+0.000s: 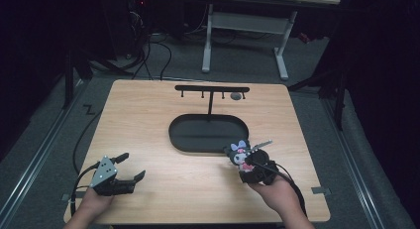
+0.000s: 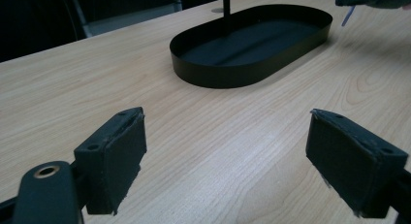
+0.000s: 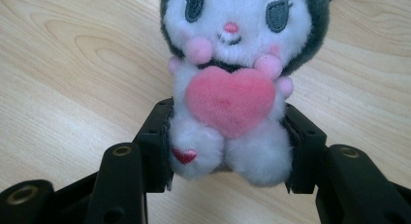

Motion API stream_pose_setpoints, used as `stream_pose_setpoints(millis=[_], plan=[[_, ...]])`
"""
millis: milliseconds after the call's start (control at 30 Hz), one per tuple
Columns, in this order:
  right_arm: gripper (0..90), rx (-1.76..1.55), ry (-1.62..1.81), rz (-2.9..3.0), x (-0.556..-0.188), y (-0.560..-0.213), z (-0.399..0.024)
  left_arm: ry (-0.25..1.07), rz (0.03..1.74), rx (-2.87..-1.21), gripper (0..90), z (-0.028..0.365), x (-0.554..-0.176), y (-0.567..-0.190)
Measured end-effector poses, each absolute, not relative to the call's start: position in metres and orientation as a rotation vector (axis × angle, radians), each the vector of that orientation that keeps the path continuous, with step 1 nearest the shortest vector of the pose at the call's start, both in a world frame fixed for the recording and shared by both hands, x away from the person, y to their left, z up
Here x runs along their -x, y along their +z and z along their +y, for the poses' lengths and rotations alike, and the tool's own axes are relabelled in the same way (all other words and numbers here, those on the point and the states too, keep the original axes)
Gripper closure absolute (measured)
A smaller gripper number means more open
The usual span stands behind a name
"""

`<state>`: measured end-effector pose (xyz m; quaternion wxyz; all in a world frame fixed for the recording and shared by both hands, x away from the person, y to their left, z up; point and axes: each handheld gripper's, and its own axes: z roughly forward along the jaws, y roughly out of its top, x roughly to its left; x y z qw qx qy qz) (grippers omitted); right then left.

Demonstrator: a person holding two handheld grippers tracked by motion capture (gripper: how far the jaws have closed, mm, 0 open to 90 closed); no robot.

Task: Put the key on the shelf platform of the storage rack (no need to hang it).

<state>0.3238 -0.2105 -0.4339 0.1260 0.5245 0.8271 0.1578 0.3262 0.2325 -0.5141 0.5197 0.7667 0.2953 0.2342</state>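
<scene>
Dark all around, the room is leaving only the pale wooden worktop (image 1: 148,115) lit, with a black oval tray (image 1: 174,132) sitting near its middle and a black hook stand (image 1: 212,89) rising from the tray's far side.

At the near right, the right hand-held gripper (image 3: 228,151) is clamping a small plush doll (image 3: 237,64) by its lower body, the two black pads pressing into the white fur on either side. The doll is facing the gripper's camera, upright, hugging a pink heart, its dark hood and blue bow showing from above as well (image 1: 239,152). It is sitting just beside the tray's near right end, apparently a little above the wood.

The left hand-held gripper (image 2: 228,161) is resting low at the near left corner, its jaws standing wide apart with nothing between them, pointing toward the tray.

My guess is that the doll is heading for the tray or one of the hooks. To do this well, the person should be keeping the squeeze steady, since soft stuffing gives and can slide out sideways, and keeping the doll upright while carrying it over the tray wall rather than dragging it across. If a hook is the goal, the hanging loop is hard to make out from here, so the idle gripper may be needed to steady it.
</scene>
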Motion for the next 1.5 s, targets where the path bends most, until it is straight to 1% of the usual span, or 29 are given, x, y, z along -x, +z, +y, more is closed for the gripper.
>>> stream_pose_setpoints(millis=[233, 600, 667, 900, 967, 1067, 1500], plan=[[47.6, -1.524, 0.474, 2.412, -0.333, -0.433, -0.205, 0.569, 0.733, -1.830, 15.4, 0.231, -0.328, -0.512], [47.7, -1.523, 0.518, 2.394, -0.348, -0.425, -0.198, 0.589, 0.723, -1.913, 15.5, 0.227, -0.331, -0.515], [47.7, -1.525, 0.531, 2.386, -0.352, -0.423, -0.199, 0.548, 0.732, -1.912, 15.5, 0.229, -0.334, -0.517], [47.7, -1.554, 0.532, 2.360, -0.362, -0.419, -0.201, 0.507, 0.734, -1.885, 15.5, 0.237, -0.336, -0.518], [47.8, -1.549, 0.523, 2.363, -0.366, -0.419, -0.201, 0.451, 0.738, -1.878, 15.5, 0.241, -0.339, -0.518], [47.9, -1.558, 0.521, 2.363, -0.369, -0.418, -0.200, 0.447, 0.730, -1.865, 15.4, 0.242, -0.338, -0.519], [48.0, -1.531, 0.500, 2.368, -0.395, -0.424, -0.187, 0.472, 0.645, -1.928, 15.5, 0.234, -0.331, -0.520]])
